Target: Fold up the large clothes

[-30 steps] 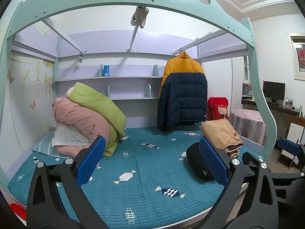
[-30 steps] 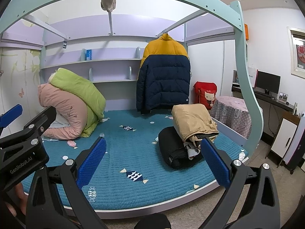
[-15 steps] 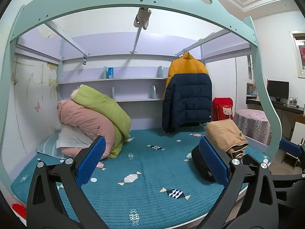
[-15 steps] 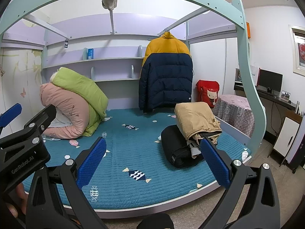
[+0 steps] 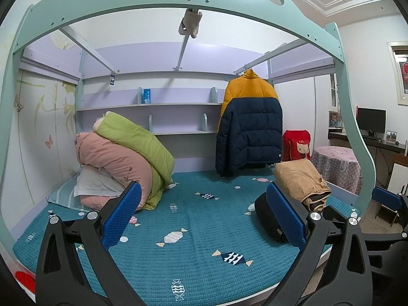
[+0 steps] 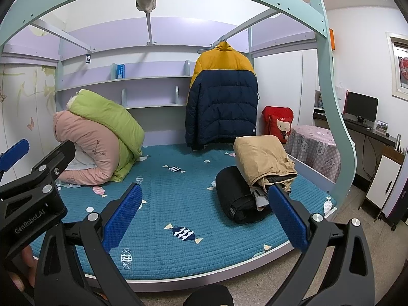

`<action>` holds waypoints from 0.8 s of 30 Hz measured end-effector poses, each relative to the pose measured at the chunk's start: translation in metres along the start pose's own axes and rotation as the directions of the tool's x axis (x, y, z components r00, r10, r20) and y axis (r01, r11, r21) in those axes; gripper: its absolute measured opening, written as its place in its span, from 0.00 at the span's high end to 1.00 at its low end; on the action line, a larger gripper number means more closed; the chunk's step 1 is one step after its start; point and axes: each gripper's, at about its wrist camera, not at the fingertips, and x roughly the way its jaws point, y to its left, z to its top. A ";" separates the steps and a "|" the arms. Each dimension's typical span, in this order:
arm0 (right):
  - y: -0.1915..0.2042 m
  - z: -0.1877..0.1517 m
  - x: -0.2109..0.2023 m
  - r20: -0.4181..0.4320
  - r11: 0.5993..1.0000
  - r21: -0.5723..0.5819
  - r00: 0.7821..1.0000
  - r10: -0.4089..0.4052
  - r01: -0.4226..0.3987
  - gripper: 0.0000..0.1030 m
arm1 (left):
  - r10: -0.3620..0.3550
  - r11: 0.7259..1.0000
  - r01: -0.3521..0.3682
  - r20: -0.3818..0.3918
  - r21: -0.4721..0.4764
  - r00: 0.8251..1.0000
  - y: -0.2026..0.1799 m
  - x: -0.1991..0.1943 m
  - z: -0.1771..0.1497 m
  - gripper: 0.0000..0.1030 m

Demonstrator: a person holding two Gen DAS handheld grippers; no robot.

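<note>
A: While both grippers hang short of the bed's front edge, which one is better placed for the clothes?

B: The right gripper (image 6: 204, 211), I'd judge. Its jaws are spread wide with nothing between them, and the pile sits just beyond its right pad: a tan folded garment (image 6: 262, 158) lying on a black bundle (image 6: 234, 199), near the bed's right edge and toward its front right corner.

A: And the left gripper (image 5: 204, 216)?

B: Also released and empty. From it the tan folded garment (image 5: 298, 181) and the black bundle (image 5: 267, 216) lie off to the right, partly behind its right pad, so it would have to cross over.

A: Which way does the pile run?

B: The tan piece's long axis runs from the back of the bed toward the front, its open end facing the front edge. The black one lies under it, roughly crosswise.

A: There is also the puffer jacket (image 6: 221, 94).

B: Yes, navy and yellow, hanging from the rail at the back of the bed (image 6: 178, 250), well apart from both grippers and straight ahead. Whether that or the pile comes first, I cannot tell.

A: Anything on the left side?

B: Only rolled quilts (image 5: 122, 153), pink and green, at the back left corner.
</note>
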 end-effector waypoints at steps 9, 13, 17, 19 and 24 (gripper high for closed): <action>0.000 0.000 0.000 0.003 1.000 -0.001 1.000 -0.002 0.002 0.07 | 0.000 1.000 0.000 0.002 0.001 1.000 0.000 0.000 0.000 0.04; 0.001 0.000 0.000 0.001 1.000 -0.001 1.000 -0.002 0.002 0.07 | 0.000 1.000 0.000 0.004 0.000 1.000 0.000 0.000 0.000 0.04; 0.001 0.000 0.000 0.003 1.000 -0.001 1.000 -0.003 0.003 0.07 | 0.000 1.000 0.000 0.004 0.002 1.000 0.000 0.000 0.000 0.04; 0.001 0.000 0.000 0.003 1.000 -0.001 1.000 -0.004 0.004 0.07 | 0.000 1.000 0.000 0.003 0.001 1.000 -0.001 0.000 0.000 0.04; 0.002 0.000 0.000 0.003 1.000 0.000 1.000 -0.004 0.004 0.07 | 0.000 1.000 0.000 0.003 0.001 1.000 -0.001 0.000 0.000 0.04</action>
